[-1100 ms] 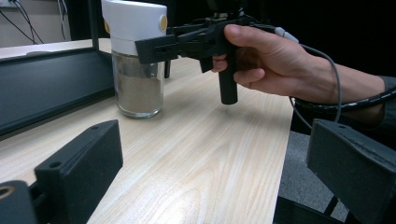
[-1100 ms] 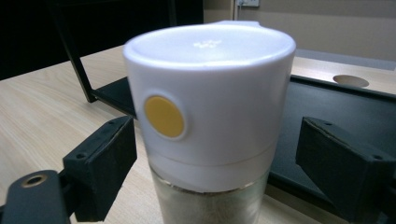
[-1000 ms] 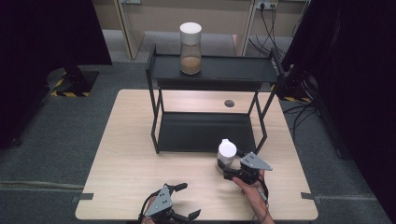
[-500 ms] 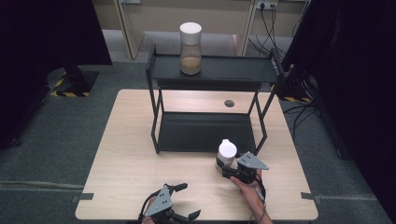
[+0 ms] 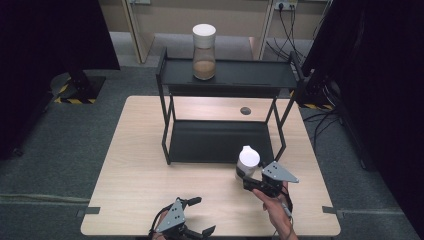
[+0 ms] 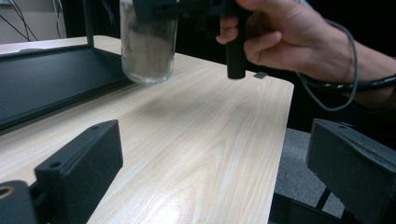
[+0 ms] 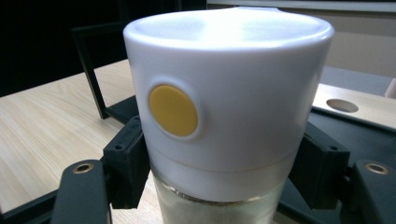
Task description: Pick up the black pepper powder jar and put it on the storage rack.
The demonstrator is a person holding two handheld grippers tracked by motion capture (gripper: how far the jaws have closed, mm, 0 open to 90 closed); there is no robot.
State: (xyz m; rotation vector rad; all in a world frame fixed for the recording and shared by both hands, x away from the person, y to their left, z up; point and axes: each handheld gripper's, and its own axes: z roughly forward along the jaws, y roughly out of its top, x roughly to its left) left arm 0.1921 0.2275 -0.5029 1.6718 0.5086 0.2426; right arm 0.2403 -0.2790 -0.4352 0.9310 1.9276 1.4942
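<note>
A glass jar (image 5: pixel 248 159) with a white lid and pale powder inside hangs just above the table's front right, in front of the black rack (image 5: pixel 225 75). My right gripper (image 5: pixel 246 176) is shut on the jar (image 7: pixel 224 93), its jaws pressing the glass just under the lid, which has a yellow button. In the left gripper view the jar's base (image 6: pixel 148 42) floats clear of the wood, a shadow under it. My left gripper (image 5: pixel 204 216) rests open at the front edge, nothing between its jaws (image 6: pixel 217 158). A second, taller jar (image 5: pixel 204 47) stands on the rack's top shelf.
The rack's lower shelf (image 5: pixel 220 142) lies flat on the wooden table (image 5: pixel 135 165) just behind the held jar. A round cable hole (image 5: pixel 245 110) sits at the table's back. Dark screens flank the table on both sides.
The right gripper has risen a little with the jar, whose base now hangs off the table. The left gripper has not moved.
</note>
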